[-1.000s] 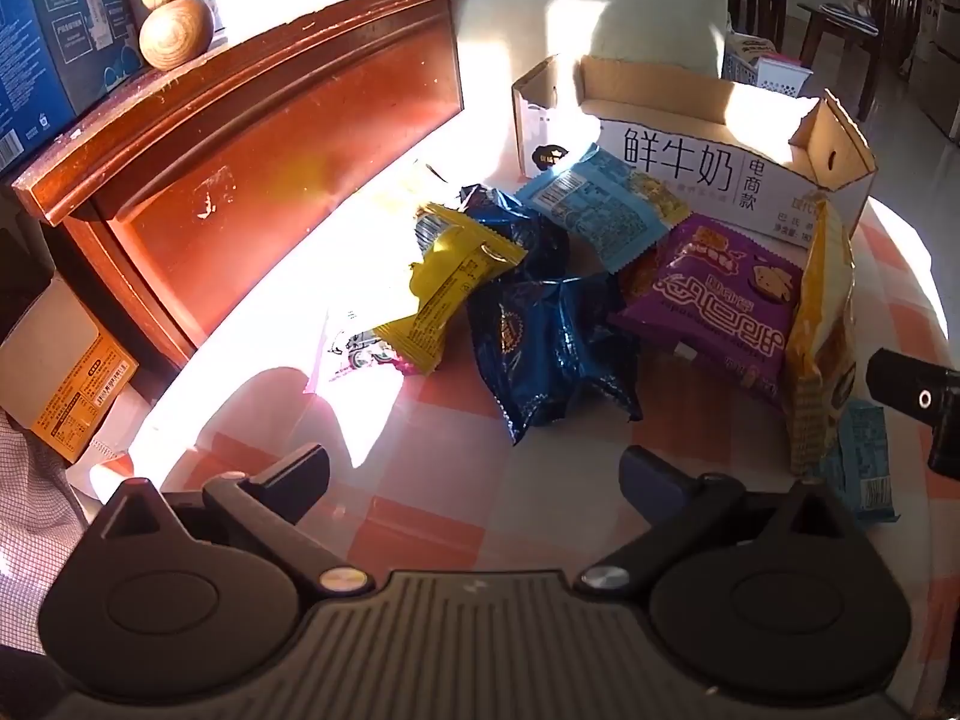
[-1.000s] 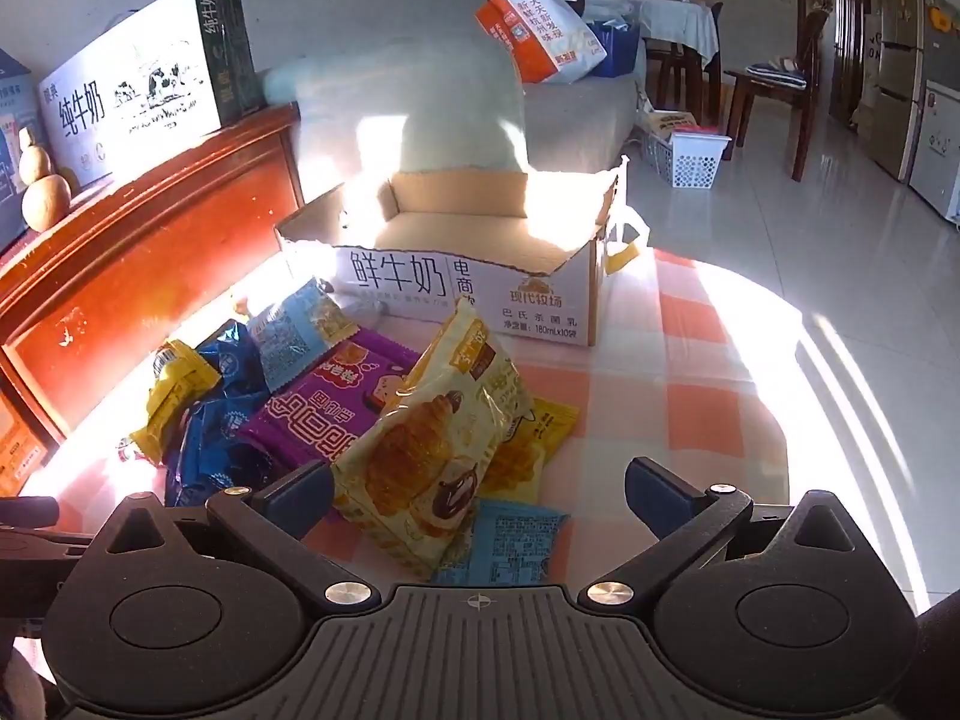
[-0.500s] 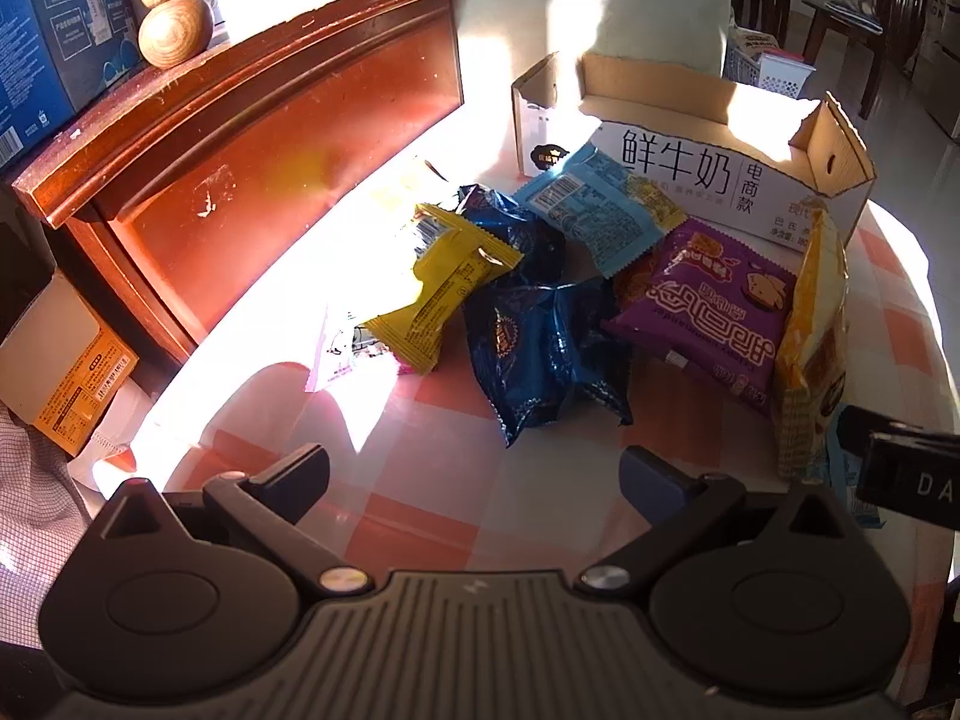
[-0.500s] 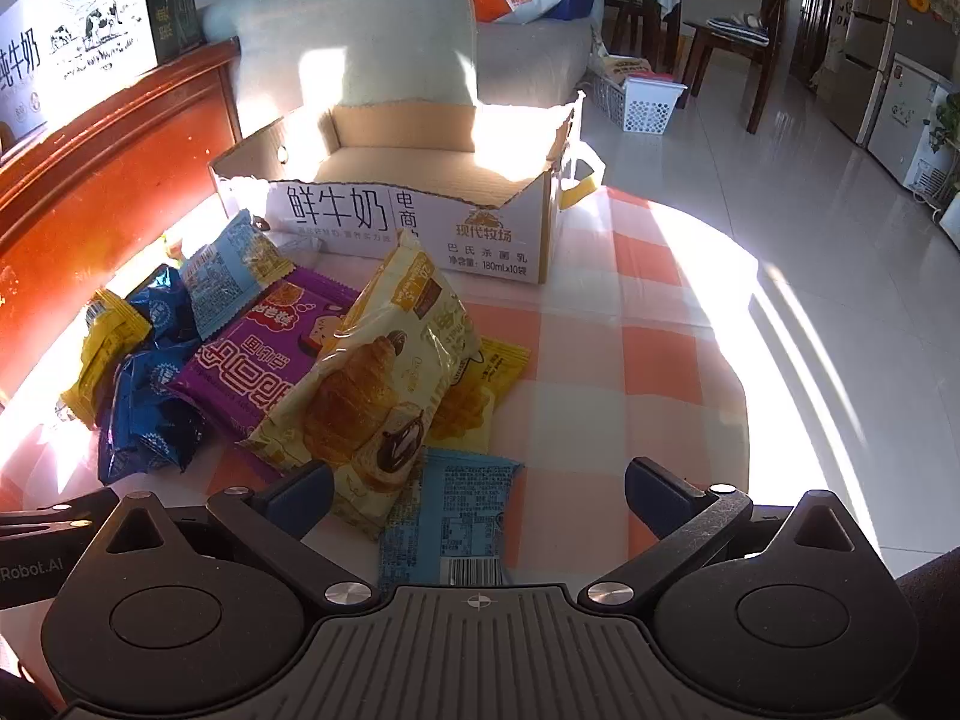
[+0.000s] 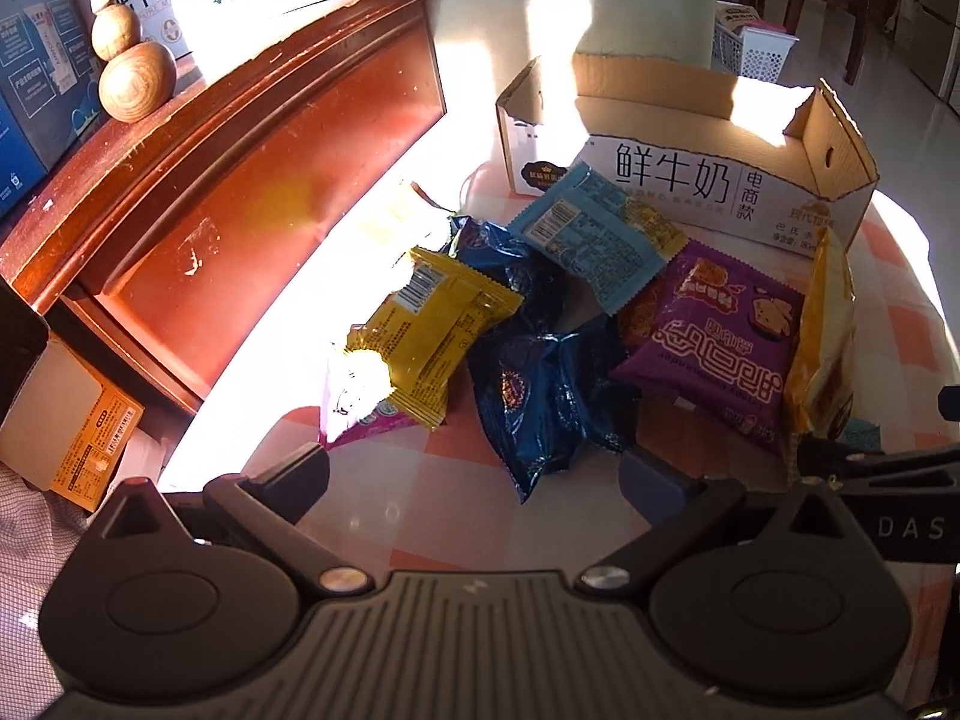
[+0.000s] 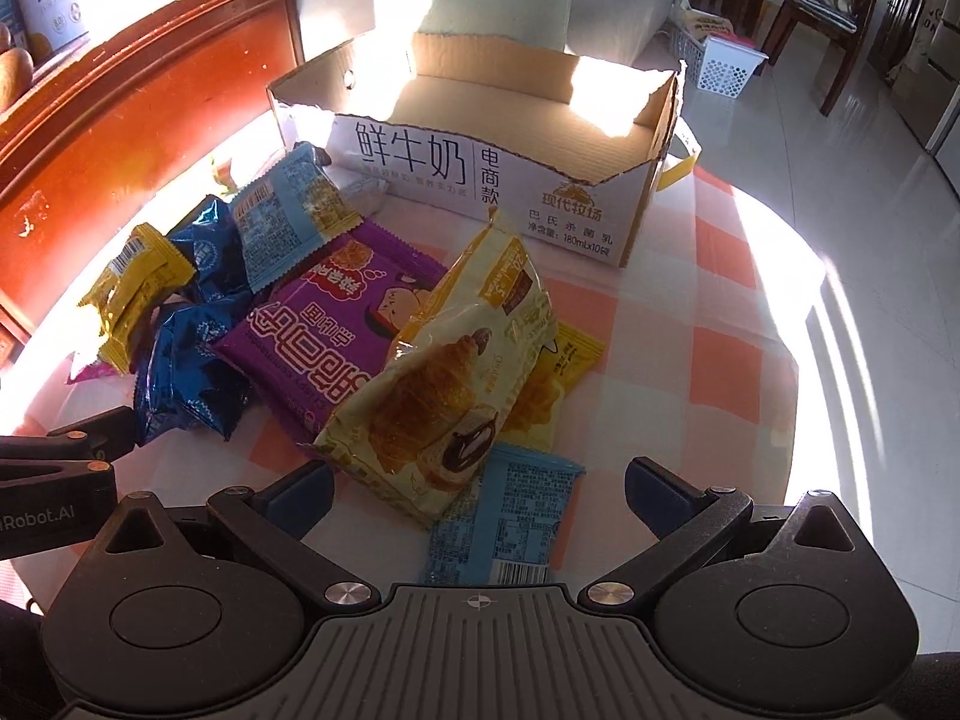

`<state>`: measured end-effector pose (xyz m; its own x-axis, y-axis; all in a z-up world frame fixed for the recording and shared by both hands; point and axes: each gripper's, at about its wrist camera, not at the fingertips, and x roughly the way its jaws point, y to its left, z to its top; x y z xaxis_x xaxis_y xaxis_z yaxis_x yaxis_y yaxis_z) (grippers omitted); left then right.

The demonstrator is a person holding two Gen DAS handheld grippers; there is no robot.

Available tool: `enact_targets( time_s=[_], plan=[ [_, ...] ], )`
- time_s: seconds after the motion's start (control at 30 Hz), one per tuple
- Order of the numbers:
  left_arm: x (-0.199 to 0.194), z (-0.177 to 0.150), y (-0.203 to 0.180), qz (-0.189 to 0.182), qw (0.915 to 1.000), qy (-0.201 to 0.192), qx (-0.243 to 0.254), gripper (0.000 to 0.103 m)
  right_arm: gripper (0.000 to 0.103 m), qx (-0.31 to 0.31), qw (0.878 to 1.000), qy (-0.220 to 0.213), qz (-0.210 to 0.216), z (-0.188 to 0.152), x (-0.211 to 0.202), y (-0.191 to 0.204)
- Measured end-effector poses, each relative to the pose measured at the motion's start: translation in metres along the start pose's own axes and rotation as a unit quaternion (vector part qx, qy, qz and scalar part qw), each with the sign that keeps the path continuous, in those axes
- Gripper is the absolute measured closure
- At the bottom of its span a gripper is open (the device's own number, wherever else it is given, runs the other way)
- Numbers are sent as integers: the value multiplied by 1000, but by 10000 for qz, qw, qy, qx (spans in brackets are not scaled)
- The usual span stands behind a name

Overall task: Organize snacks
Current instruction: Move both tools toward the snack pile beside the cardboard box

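Note:
A pile of snack packets lies on a checked round table [image 6: 738, 360] in front of an open, empty cardboard milk box [image 6: 480, 180], which also shows in the left wrist view [image 5: 690, 174]. My left gripper [image 5: 474, 474] is open just short of the dark blue packets [image 5: 540, 402], with a yellow packet [image 5: 432, 330], a light blue packet [image 5: 594, 240] and a purple packet [image 5: 714, 348] beyond. My right gripper [image 6: 480, 489] is open, its fingers either side of the croissant bag [image 6: 450, 384] and a light blue packet [image 6: 510, 516]. Both grippers are empty.
A red wooden headboard [image 5: 240, 192] runs along the table's left side, with milk cartons and a wooden gourd [image 5: 132, 72] on top. An orange box [image 5: 90, 438] sits low at left. A white basket [image 6: 726, 60] and chairs stand on the tiled floor at right.
Both grippers have moved forward and lower toward the pile. The right gripper now has the croissant bag between its open fingers. No packet has moved.

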<state>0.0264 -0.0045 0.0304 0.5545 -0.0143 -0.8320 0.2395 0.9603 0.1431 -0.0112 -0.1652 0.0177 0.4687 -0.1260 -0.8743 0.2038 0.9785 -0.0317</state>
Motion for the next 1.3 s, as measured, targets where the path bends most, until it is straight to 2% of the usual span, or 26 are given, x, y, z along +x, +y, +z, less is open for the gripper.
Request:
enact_targets(
  time_s=[0.23, 0.5, 0.63, 1.3],
  plan=[
    [11, 2, -1, -93, 9996, 53, -275, 1, 0, 96, 9999, 16, 88, 8, 12, -6],
    [10, 2, -5, 74, 9999, -83, -119, 1, 0, 166, 9998, -56, 23, 9, 15, -6],
    [12, 0, -7, 194, 9998, -23, -19, 1, 0, -37, 9998, -131, -143, 8, 15, 1],
    [17, -2, -7, 224, 9997, 35, -88, 2, 0, -155, 9994, -162, -249, 6, 20, 5]
  ],
)
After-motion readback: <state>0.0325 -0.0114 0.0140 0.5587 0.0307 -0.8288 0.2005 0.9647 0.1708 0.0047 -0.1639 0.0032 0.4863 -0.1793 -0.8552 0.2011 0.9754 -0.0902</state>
